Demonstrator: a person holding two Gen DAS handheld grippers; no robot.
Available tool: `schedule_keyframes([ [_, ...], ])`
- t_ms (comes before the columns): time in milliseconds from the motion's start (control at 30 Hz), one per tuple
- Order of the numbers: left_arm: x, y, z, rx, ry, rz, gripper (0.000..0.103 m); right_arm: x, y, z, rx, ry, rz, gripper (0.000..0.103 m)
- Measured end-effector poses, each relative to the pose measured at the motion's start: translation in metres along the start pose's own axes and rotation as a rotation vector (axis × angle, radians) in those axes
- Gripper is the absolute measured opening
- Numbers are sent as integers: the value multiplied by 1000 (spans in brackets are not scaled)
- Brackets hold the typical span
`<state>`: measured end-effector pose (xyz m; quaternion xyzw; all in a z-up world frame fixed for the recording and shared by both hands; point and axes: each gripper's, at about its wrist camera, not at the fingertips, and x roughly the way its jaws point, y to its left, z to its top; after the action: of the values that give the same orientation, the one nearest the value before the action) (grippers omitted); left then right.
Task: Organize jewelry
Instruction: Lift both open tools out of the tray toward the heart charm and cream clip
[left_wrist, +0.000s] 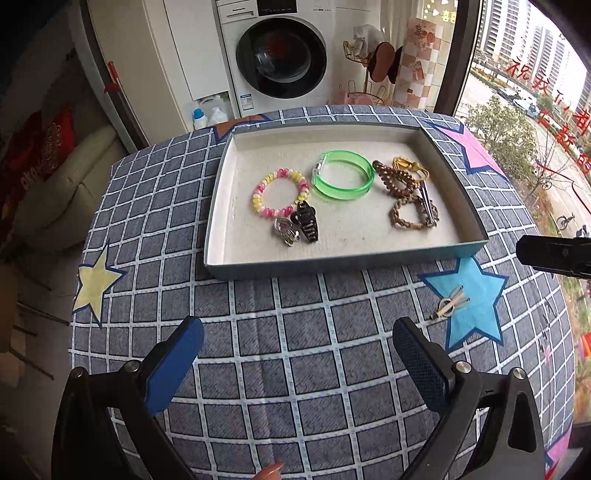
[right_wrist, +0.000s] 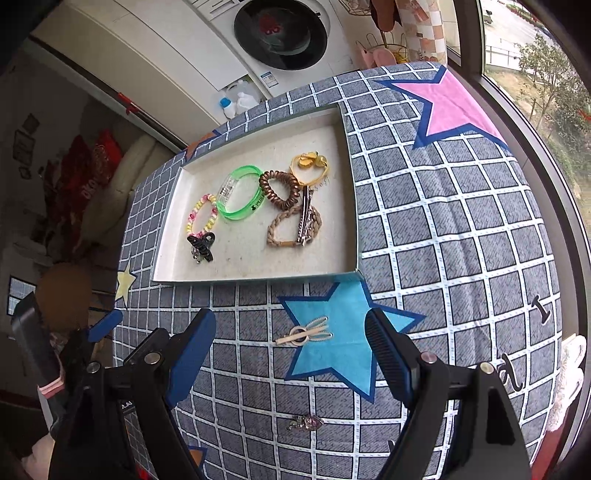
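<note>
Left claw (left_wrist: 297, 354): spread wide, holding nothing. It hangs over bare checked cloth.
Right claw (right_wrist: 291, 343): spread wide, holding nothing. Its tip shows at the right edge of the left view.
Worktop (right_wrist: 461, 229): covered by a checked cloth with stars. Its round edge drops away to the right of the right claw and to the left of the left claw.
Tray (left_wrist: 218, 206): a flat box with low walls, ahead of both claws. Its near wall faces the left claw, with a wide strip of bare cloth between them.
Pearl hair clip (right_wrist: 304, 334): lies flat on the blue star (right_wrist: 343, 354), right between the right claw's two fingers, touching neither. It is outside the tray, near the tray's front right corner.
Small silver charm (right_wrist: 306, 422): on the cloth below the right claw, closer to the camera than the clip.
Green bangle (left_wrist: 341, 175): in the middle of the tray.
Pink and yellow bead bracelet (left_wrist: 280, 194): left of the bangle. A black hair clip (left_wrist: 306, 221) lies at its near side.
Brown coil hair tie (left_wrist: 395, 179): right of the bangle.
Braided bracelet (left_wrist: 410, 214): close to the tray's right wall.
Open room: the near strip and the far left part of the tray floor are bare.
</note>
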<state>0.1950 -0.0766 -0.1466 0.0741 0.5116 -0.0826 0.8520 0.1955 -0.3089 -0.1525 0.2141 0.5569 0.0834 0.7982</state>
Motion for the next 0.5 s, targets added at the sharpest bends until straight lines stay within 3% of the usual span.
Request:
schedule_keyframes([
  [500,0,-85,-45,195,38,-143,103,2,-36,-31,66,68,-84,85],
])
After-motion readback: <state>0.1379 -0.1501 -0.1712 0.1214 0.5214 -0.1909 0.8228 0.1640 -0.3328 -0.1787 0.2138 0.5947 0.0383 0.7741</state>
